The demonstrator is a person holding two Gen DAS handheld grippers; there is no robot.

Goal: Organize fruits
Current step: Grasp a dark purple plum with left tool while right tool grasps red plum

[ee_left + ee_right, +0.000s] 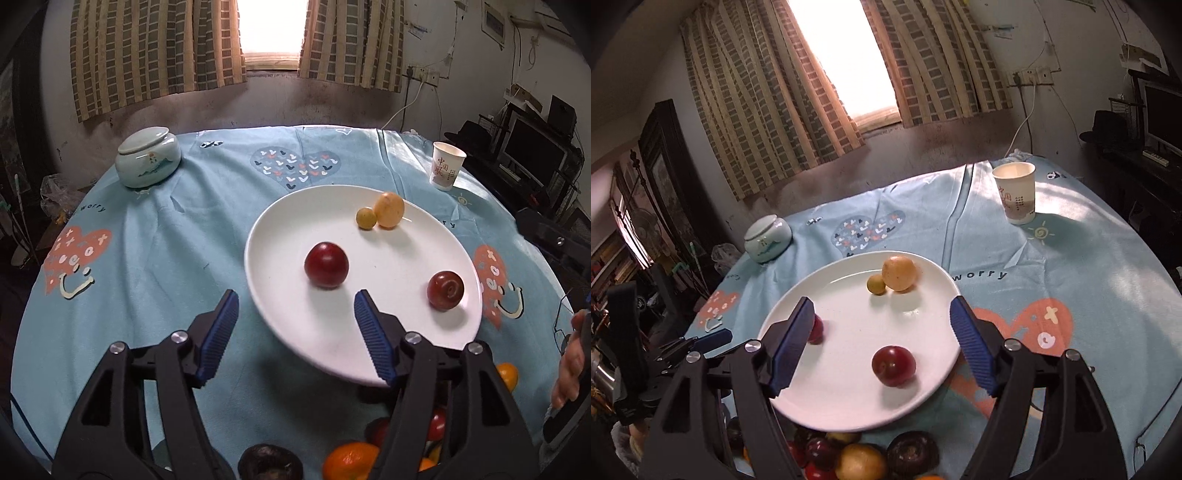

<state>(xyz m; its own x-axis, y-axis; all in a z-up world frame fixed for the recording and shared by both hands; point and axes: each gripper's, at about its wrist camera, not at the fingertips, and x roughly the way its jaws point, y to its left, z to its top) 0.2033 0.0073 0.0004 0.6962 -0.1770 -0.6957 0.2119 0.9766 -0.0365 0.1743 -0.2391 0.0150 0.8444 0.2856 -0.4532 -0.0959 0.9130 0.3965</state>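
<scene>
**Four fruits on the plate, both grippers empty**

Your left gripper (295, 306) hangs over the near rim of the white plate (406, 236), fingers spread with nothing between them. Your right gripper (882, 314) is spread wide too, gripping nothing. On the plate sit two red plums (326, 264) (445, 290), well apart, and at the far side a small yellow fruit (366, 218) touching a larger one (389, 209). More fruit (860, 458) is piled at the table's near edge

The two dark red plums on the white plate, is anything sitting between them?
No. In the left wrist view only bare white plate lies between the round dark red plum and the other one.
</scene>
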